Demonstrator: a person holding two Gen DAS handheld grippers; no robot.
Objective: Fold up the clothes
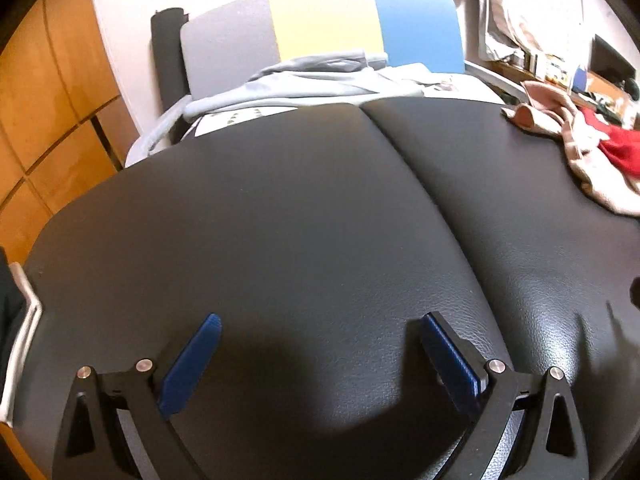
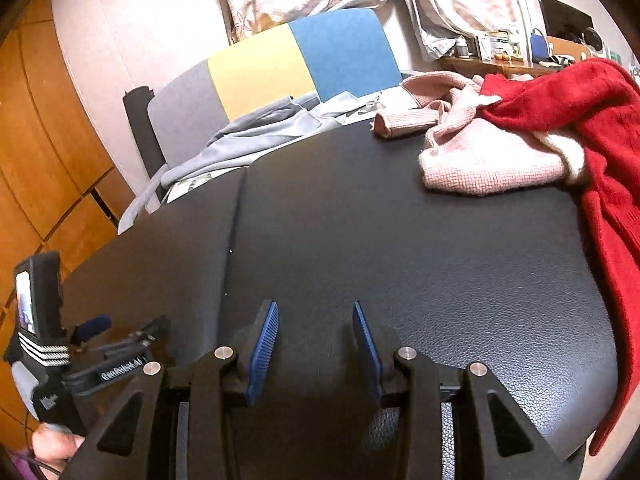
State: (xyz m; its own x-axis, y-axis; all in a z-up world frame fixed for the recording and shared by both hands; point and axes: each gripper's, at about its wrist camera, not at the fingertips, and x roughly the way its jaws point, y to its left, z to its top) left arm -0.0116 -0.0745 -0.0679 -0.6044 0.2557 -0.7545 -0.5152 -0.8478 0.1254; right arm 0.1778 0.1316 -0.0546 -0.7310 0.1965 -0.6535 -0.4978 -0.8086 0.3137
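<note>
A red knit garment [image 2: 592,128] and a pink knit garment [image 2: 480,156] lie bunched at the far right of the black padded table [image 2: 360,240]. The same pile, with its red garment [image 1: 620,148] and pink garment [image 1: 576,136], shows small at the right edge of the left wrist view. My right gripper [image 2: 316,308] hovers low over bare black padding, left of the pile, its blue pads apart and holding nothing. My left gripper [image 1: 320,320] is open wide over the table [image 1: 280,220], far from the clothes. In the right wrist view the left gripper [image 2: 120,336] appears at the lower left.
A chair with a grey, yellow and blue back [image 1: 320,20] stands behind the table, a light blue garment [image 1: 304,76] draped on its seat. Wooden cabinets [image 1: 48,100] fill the left. A cluttered shelf [image 2: 520,56] sits at the back right. A hand [image 2: 56,446] is at the lower left.
</note>
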